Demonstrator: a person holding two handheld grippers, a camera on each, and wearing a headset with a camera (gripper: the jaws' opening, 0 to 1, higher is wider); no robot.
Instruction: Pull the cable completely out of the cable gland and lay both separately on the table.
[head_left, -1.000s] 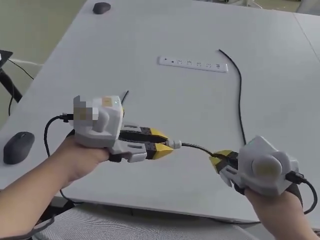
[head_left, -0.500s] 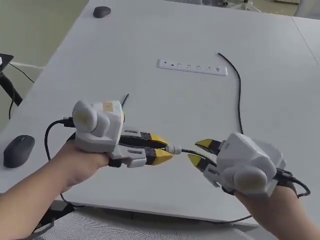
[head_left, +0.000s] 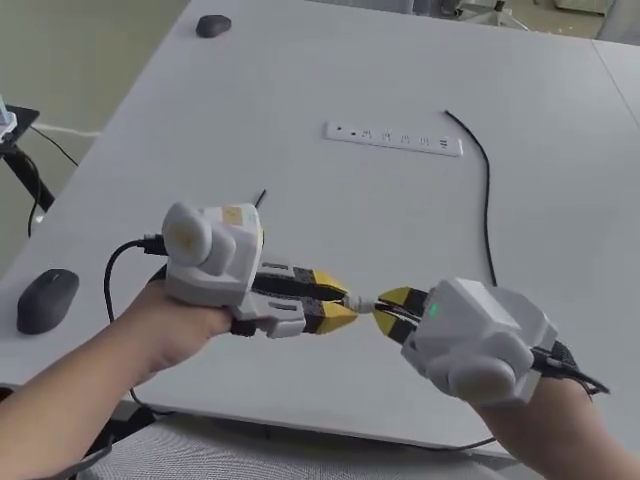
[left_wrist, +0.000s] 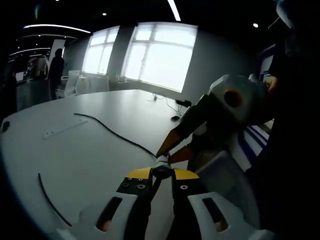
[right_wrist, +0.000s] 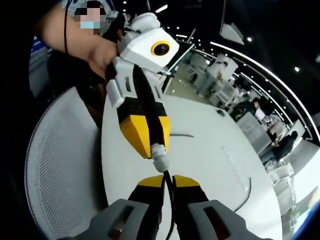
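Pulling step. The left claw (head_left: 346, 304) clamps the gland (head_left: 362, 302); the right claw (head_left: 390, 308), just ahead, clamps the cable (head_left: 489, 215). Next, likely: draw the claws apart until the cable slips free.

On 1 white table (head_left: 300, 90): 2 grippers (left gripper (head_left: 345, 308), right gripper (head_left: 392, 306)), 2 hands (left hand (head_left: 170, 330), right hand (head_left: 545, 430)), 1 cable gland (head_left: 360, 301), 1 long blk cable (head_left: 488, 200), 1 short blk wire bit (head_left: 259, 198), 1 pwr strip (head_left: 393, 138), 2 mice (near mouse (head_left: 47, 298), far mouse (head_left: 213, 25)), plus 1 mesh chair (right_wrist: 55, 165).
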